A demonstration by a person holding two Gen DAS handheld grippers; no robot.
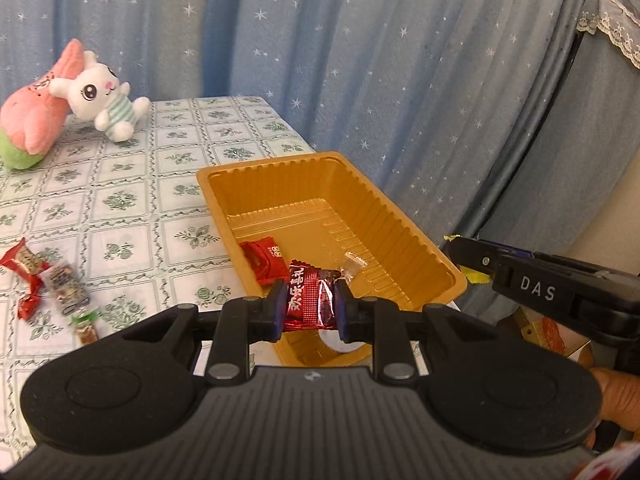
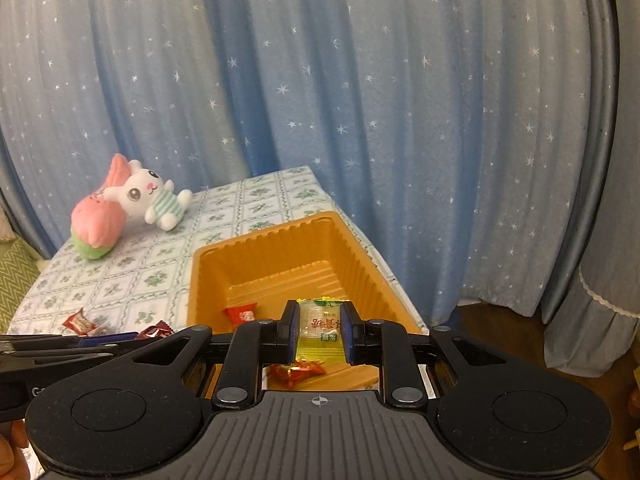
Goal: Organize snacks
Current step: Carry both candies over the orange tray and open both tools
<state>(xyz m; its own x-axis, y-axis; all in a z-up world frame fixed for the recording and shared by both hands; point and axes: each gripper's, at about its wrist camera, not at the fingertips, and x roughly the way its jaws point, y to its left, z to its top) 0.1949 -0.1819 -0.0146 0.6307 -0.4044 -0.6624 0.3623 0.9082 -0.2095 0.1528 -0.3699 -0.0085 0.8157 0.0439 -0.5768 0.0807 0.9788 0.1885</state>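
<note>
A gold plastic tray [image 1: 360, 192] stands at the table's right edge; it also shows in the right wrist view [image 2: 360, 252]. My left gripper [image 1: 308, 304] is shut on a dark red snack packet [image 1: 310, 300] above the tray's near end. In the tray lie a red packet [image 1: 266, 260] and a small clear wrapper [image 1: 354, 262]. My right gripper [image 2: 319, 330] is shut on a yellow-green candy packet [image 2: 320, 330] over the tray's near end. Below it lie red packets [image 2: 296, 372] [image 2: 240, 314]. The right gripper also shows in the left wrist view [image 1: 472, 256], beside the tray's right rim.
Loose snacks lie on the floral tablecloth at the left: a red candy [image 1: 24, 268] and a long packet [image 1: 70, 292]. Two plush toys [image 1: 60, 100] sit at the far left. A blue starred curtain [image 1: 400, 60] hangs behind the table.
</note>
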